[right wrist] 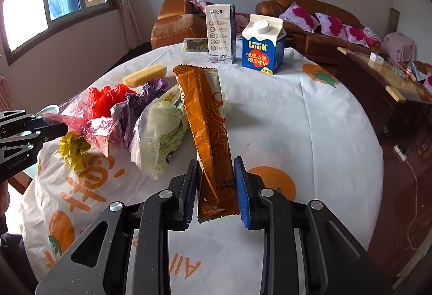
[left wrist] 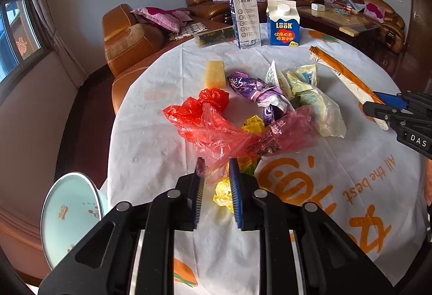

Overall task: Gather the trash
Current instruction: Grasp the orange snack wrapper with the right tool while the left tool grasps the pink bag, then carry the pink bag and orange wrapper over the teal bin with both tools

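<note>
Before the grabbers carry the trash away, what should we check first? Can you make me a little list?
1. Left gripper pinching the red plastic bag: ok, a corner sits between the pads.
2. Right gripper holding the orange wrapper: ok, its near end is between the pads.
3. Yellow crumpled wrapper collected: not ok, loose on the tablecloth.
4. Purple wrapper collected: not ok, in the pile.
5. Both cartons upright, blue one: ok.
6. Bin for the trash: cannot tell, none in view.

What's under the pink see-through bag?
Under the pink see-through bag: a yellow crumpled wrapper and the purple wrapper's end. Anything deeper is covered.
</note>
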### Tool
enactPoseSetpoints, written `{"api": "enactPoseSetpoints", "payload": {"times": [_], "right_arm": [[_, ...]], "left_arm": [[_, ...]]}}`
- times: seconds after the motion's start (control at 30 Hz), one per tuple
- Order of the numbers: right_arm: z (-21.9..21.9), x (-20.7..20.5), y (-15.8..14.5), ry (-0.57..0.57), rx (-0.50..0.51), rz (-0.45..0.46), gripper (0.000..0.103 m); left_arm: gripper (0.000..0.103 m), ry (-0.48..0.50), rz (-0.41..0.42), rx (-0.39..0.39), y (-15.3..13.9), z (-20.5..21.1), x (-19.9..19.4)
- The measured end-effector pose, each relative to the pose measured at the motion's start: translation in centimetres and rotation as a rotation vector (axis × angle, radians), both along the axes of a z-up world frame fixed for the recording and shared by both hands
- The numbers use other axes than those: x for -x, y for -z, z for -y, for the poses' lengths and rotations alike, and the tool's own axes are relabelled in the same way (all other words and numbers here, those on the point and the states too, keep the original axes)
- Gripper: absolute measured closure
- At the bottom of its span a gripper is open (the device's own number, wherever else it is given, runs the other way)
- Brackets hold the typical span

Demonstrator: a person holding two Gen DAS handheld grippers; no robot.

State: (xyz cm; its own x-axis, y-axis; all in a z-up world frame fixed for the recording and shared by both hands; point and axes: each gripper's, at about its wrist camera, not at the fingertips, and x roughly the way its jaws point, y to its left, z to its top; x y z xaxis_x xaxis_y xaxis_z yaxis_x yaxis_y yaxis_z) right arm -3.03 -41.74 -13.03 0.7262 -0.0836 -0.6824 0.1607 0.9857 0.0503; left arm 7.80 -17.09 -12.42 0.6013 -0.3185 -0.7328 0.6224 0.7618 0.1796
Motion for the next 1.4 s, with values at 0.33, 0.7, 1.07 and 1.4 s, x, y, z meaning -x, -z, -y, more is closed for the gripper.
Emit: {"api": "enactPoseSetpoints", "payload": {"times": [0.33, 0.7, 1.07, 1.4], "right_arm": [[-0.5, 0.6, -2.3, 0.000, 0.007, 0.062, 0.075], [-6.8, -2.5, -4.5, -0.168, 0.006, 0.117, 0.075], [-14.9, -7.3, -4.1, -0.348, 0.034, 0.090, 0.075], [-20.4, -10.7, -3.9, -0.454, 0.071, 0.072, 0.075]], "left_arm": [[0.098, -0.053, 0.033, 0.081, -3.1, -2.8, 0.8], [0.098, -0.270, 0.106, 0.026, -4.4, -10.6, -0.8], [0.098, -0.443, 0.120, -0.032, -3.6, -17.6, -2.5], [0.098, -0.534, 0.151, -0.090, -2.7, -20.9, -3.0]]}}
